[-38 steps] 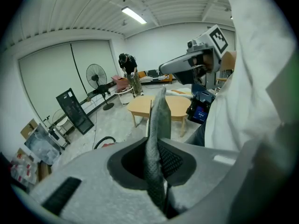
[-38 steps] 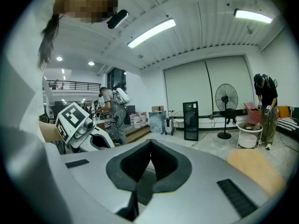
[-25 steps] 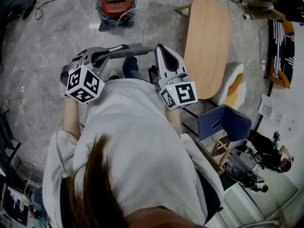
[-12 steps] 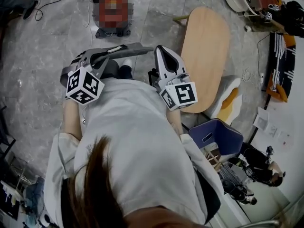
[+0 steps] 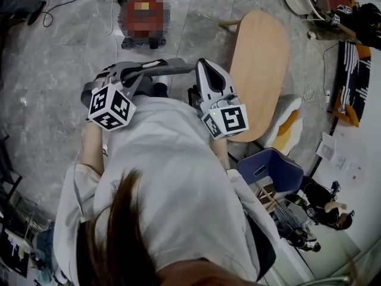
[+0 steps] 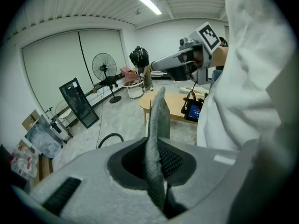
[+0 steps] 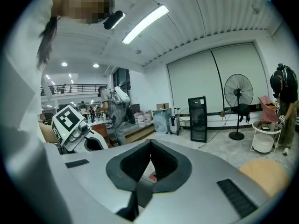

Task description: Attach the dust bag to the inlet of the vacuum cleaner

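The dust bag (image 6: 159, 111) is showing mid-grey with a fine woven mesh pattern, between the paler grey halves of the left claw (image 6: 156, 146). The right claw (image 7: 150, 146) is showing silver-grey shells with a black lining. The left cube (image 5: 111, 107) and the right cube (image 5: 226, 120) are carrying black-and-white square markers. The person's top (image 5: 166, 177) is showing plain white. The table (image 5: 259, 64) is showing pale wood, the floor (image 5: 53, 64) mottled grey marbling. The vacuum cleaner (image 5: 141, 14) is looking red and black, the chair (image 5: 274, 168) navy blue.
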A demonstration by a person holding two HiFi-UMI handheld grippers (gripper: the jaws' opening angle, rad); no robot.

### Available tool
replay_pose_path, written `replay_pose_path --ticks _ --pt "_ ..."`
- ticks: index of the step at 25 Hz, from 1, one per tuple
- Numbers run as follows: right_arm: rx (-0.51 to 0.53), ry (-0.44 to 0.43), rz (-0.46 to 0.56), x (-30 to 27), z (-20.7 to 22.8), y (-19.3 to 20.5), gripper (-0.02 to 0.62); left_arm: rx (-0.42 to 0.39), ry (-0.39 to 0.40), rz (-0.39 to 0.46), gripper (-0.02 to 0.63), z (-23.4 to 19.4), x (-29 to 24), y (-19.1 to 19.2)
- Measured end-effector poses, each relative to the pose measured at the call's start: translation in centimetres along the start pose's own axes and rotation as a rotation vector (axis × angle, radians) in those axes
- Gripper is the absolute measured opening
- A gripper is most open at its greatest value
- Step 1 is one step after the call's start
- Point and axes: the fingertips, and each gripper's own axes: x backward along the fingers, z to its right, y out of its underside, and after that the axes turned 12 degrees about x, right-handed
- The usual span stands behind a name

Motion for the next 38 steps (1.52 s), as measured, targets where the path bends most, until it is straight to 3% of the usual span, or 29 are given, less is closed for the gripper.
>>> replay_pose_path --ticks 3,7,11,13,15,21,24,28,32,38 --pt "0.012 -0.017 0.028 -1.6 -0.9 -1.6 0.002 -0.028 0.033 -0.005 0.040 -1.3 0.2 0.1" --pt "0.105 -0.064 0.014 -3.8 -2.3 -2.5 0.022 -0.081 0.069 -0.020 0.040 -3.1 -0.3 0.3" --pt "0.205 -0.161 -0.100 -5.4 -3.8 -1.1 0.103 -0.151 0.090 -0.049 0.040 -4.1 -1.1 0.1" --pt "0.244 -0.218 -0.182 -6.3 -4.6 0.5 0.186 -0.178 0.099 -0.060 0.040 -4.4 -1.7 0.2" --pt "0.281 -0.267 -0.244 -7.3 -5.2 1.8 0.207 -0.193 0.109 -0.068 0.040 -4.6 -2.3 0.3" --pt "0.463 -0.459 -0.380 -8.7 -6.0 5.3 0.195 -0.197 0.134 -0.066 0.040 -4.9 -3.9 -0.4" --pt "0.491 -0.492 -0.388 -9.1 -5.4 5.7 0.126 -0.185 0.142 -0.065 0.040 -4.8 -4.5 -1.2" --pt "0.502 -0.576 -0.454 -9.4 -4.9 7.2 0.109 -0.180 0.147 -0.088 0.040 -4.8 -5.5 -1.4" --pt "0.590 -0.667 -0.554 -9.2 -4.4 10.0 0.093 -0.182 0.157 -0.114 0.040 -4.4 -6.7 -1.4" --pt "0.596 -0.742 -0.578 -10.3 -4.0 12.8 0.052 -0.126 0.174 -0.157 0.040 -4.5 -8.9 0.1"
